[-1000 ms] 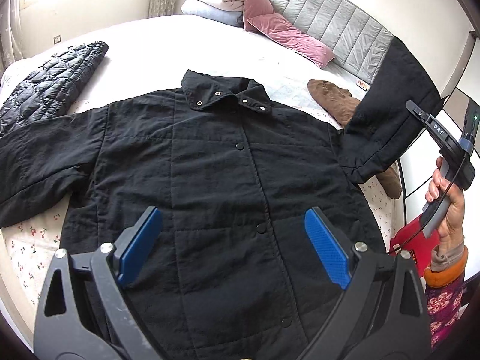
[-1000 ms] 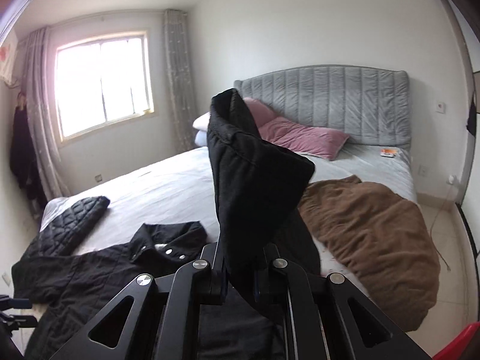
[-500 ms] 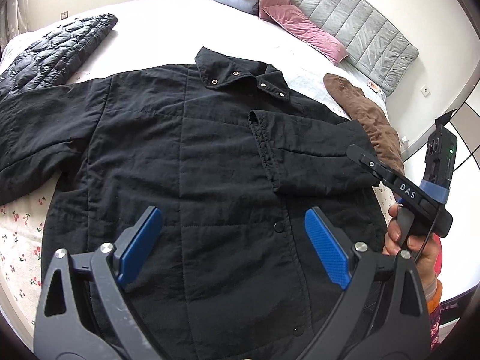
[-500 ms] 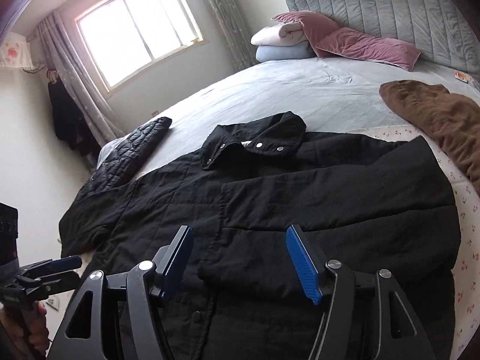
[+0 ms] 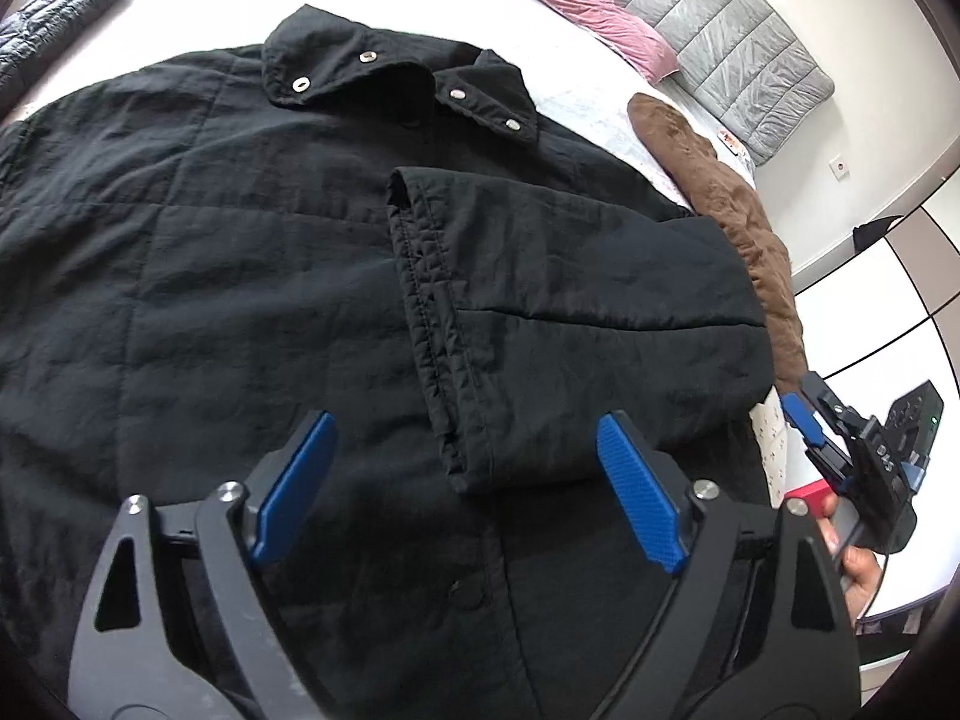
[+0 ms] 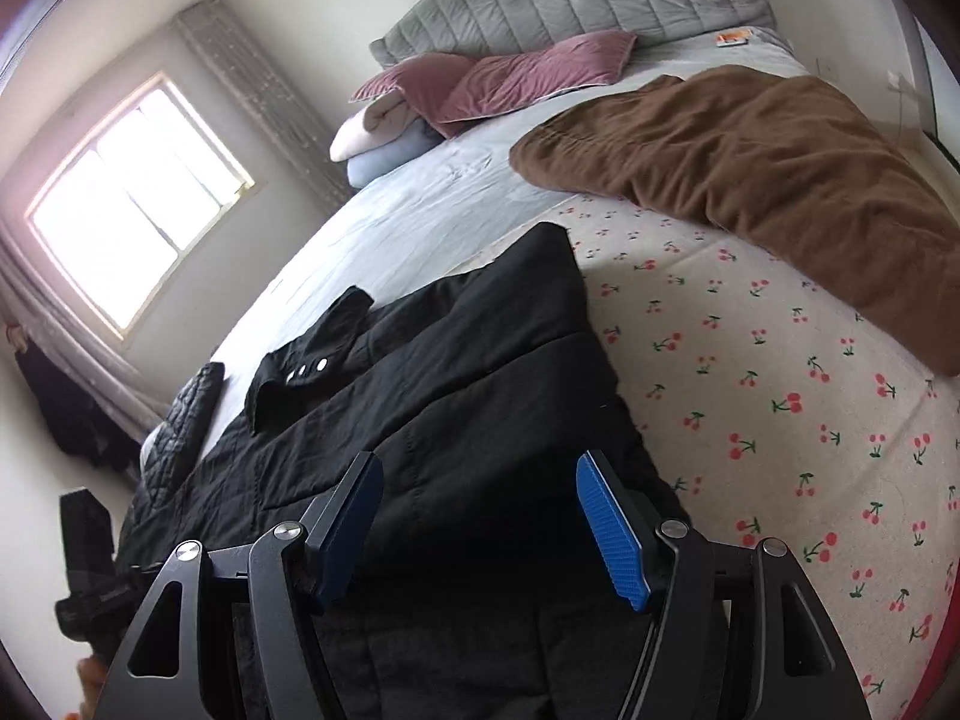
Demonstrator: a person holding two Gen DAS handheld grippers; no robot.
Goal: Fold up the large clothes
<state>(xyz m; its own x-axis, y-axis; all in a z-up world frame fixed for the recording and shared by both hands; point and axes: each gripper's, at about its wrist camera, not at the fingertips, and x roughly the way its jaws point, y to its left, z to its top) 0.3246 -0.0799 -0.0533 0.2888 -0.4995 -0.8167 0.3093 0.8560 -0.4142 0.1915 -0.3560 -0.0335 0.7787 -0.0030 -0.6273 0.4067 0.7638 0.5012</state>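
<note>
My left tongs (image 5: 465, 483) hang over the black jacket (image 5: 210, 252) spread flat on the bed (image 6: 750, 372), jaws closing with nothing between them. One sleeve (image 5: 570, 300) lies folded across its front. My right tongs (image 6: 480, 516) gape empty above the jacket's edge.

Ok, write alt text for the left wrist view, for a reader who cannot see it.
A black jacket lies flat on a bed, one sleeve folded across its front. The left gripper hangs over the sleeve's cuff, its jaws closing with nothing gripped. A brown garment and the right gripper show at the right edge.
</note>
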